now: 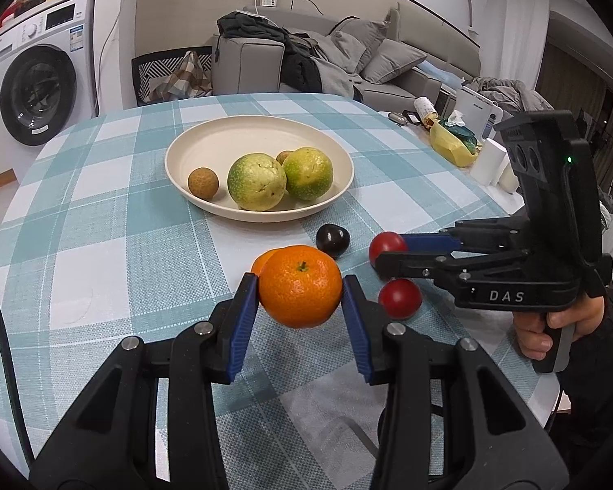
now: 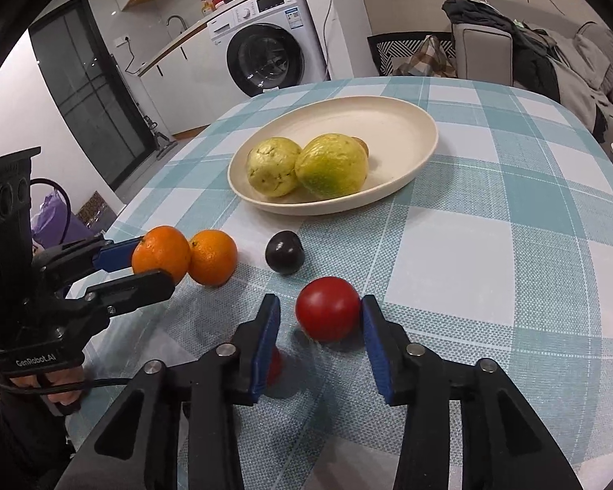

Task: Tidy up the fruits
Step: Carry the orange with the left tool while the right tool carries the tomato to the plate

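My left gripper [image 1: 300, 286] is shut on an orange mandarin [image 1: 300, 286], with a second mandarin [image 1: 262, 263] just behind it; both also show in the right wrist view [image 2: 161, 254] [image 2: 213, 257]. My right gripper [image 2: 321, 314] is open around a red tomato [image 2: 327, 308], which touches the right pad; the left pad stands apart. A second red tomato [image 1: 400, 298] lies beside it. A dark plum [image 2: 284, 252] sits between them and the cream plate [image 1: 196, 145], which holds two green-yellow fruits [image 1: 256, 181] [image 1: 308, 179] and small brown longans [image 1: 202, 183].
The table has a teal and white checked cloth [image 1: 114, 220]. Clutter with a yellow bag [image 1: 449, 143] sits at the right table edge. A washing machine [image 1: 36, 81] and a sofa [image 1: 347, 61] stand beyond the table.
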A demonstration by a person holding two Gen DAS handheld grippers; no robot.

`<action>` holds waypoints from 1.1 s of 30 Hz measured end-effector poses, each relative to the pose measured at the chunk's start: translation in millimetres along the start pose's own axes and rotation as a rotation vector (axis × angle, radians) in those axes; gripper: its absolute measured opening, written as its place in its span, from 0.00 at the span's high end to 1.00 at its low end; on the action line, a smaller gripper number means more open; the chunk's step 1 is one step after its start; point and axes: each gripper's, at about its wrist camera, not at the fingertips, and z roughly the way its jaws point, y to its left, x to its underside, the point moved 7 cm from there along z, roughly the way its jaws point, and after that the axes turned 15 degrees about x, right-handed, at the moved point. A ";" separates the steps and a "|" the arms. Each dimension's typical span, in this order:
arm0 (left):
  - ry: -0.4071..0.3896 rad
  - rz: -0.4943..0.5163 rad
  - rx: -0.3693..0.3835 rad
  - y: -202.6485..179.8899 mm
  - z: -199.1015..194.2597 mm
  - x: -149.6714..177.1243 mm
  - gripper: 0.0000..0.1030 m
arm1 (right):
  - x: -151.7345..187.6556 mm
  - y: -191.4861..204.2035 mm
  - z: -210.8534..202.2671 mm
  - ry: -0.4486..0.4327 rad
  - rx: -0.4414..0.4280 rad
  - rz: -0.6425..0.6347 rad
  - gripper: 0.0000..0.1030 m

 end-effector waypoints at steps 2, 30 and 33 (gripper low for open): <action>-0.003 0.000 -0.001 0.4 -0.8 0.4 0.63 | 0.5 1.1 -0.5 -0.001 0.001 -0.008 0.70; -0.161 -0.017 -0.074 23.3 -17.5 -41.1 0.63 | -46.1 -3.2 -49.5 -0.293 -0.058 0.082 0.70; -0.166 -0.020 -0.091 31.9 -12.4 -48.0 0.63 | -50.7 -9.5 -46.6 -0.296 -0.051 0.106 0.70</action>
